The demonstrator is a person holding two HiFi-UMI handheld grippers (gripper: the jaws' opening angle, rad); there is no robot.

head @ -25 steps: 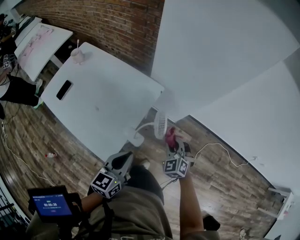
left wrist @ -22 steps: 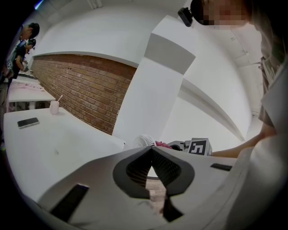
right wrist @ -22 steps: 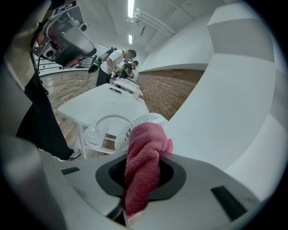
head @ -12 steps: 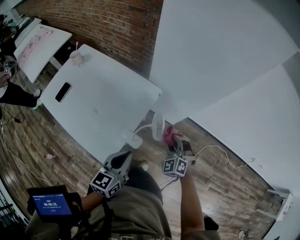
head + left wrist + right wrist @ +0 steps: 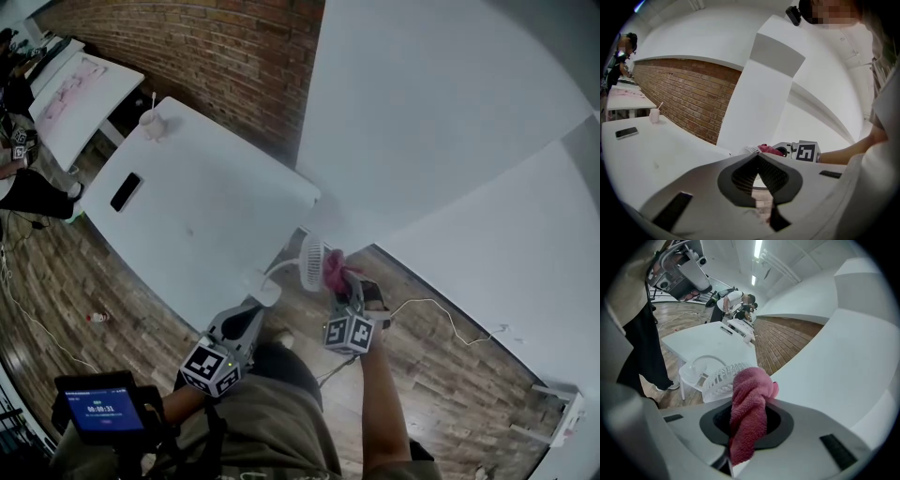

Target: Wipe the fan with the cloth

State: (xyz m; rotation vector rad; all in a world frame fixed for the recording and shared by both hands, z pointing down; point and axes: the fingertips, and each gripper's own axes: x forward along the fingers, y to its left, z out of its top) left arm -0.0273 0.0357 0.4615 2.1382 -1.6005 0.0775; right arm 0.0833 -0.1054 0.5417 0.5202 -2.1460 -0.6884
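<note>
A small white fan (image 5: 313, 262) stands on its round base (image 5: 263, 288) at the near edge of the white table (image 5: 187, 225). My right gripper (image 5: 339, 284) is shut on a pink cloth (image 5: 335, 270), which rests against the right side of the fan's grille. In the right gripper view the cloth (image 5: 749, 405) hangs bunched between the jaws, with the fan (image 5: 721, 378) just behind it. My left gripper (image 5: 249, 319) is shut and empty, low and left of the fan's base. In the left gripper view its jaws meet, and the fan (image 5: 750, 150) and cloth (image 5: 770, 150) show beyond them.
A black phone (image 5: 125, 192) and a cup with a straw (image 5: 152, 120) lie farther back on the table. Behind it run a brick wall (image 5: 234, 47) and a white wall. A white cable (image 5: 441, 309) trails on the wooden floor. A screen device (image 5: 98, 409) sits at bottom left.
My right gripper has edged up and to the left with the cloth along the fan's grille. The left gripper has shifted only slightly.
</note>
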